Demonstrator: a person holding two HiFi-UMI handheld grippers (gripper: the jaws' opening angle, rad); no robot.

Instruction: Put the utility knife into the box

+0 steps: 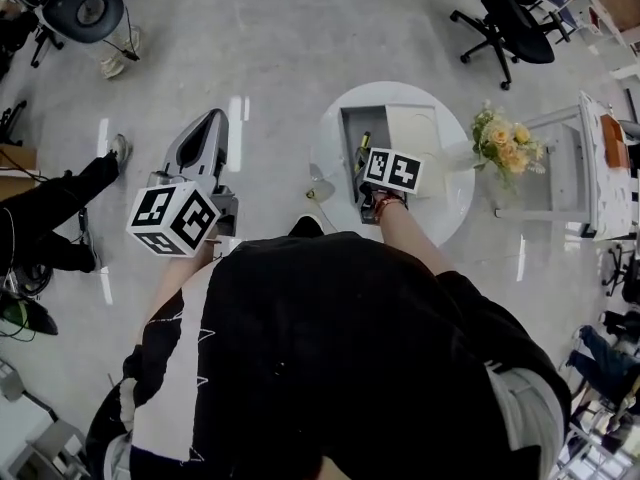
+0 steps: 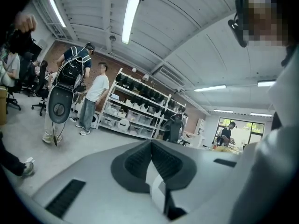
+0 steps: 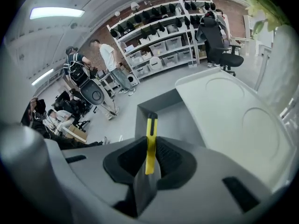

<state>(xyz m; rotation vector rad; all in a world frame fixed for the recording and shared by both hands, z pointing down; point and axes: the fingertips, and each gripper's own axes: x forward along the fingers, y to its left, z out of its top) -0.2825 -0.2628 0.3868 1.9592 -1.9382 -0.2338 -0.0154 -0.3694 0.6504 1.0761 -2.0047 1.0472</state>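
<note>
The person's black top with a white side stripe [image 1: 350,348] fills the lower field of the head view. The left tool [image 1: 212,120], a grey two-jaw device, is held out over the polished grey floor [image 1: 270,48], well apart from the tabletop. Its jaws are pressed together with nothing between them.

The right tool [image 3: 150,162], angled downward over the tabletop, has its jaws clamped on a slim yellow-and-black utility knife [image 3: 150,139]. The knife stands between the ribbed dark pads [image 3: 170,160] and projects beyond their tips. It hangs over the open compartment of a grey rectangular box [image 1: 348,128]; whether its tip touches the box cannot be told.

A white lid with round embossed marks [image 1: 415,133] lies flat just beside the compartment, on its right. Both rest on a round white tabletop [image 1: 450,213]. By the tabletop's right edge is a bouquet of yellow and peach flowers [image 1: 505,143]. Farther off are a black wheeled office chair [image 1: 510,18] and, along the brick wall, white shelving with bins [image 3: 163,45].
</note>
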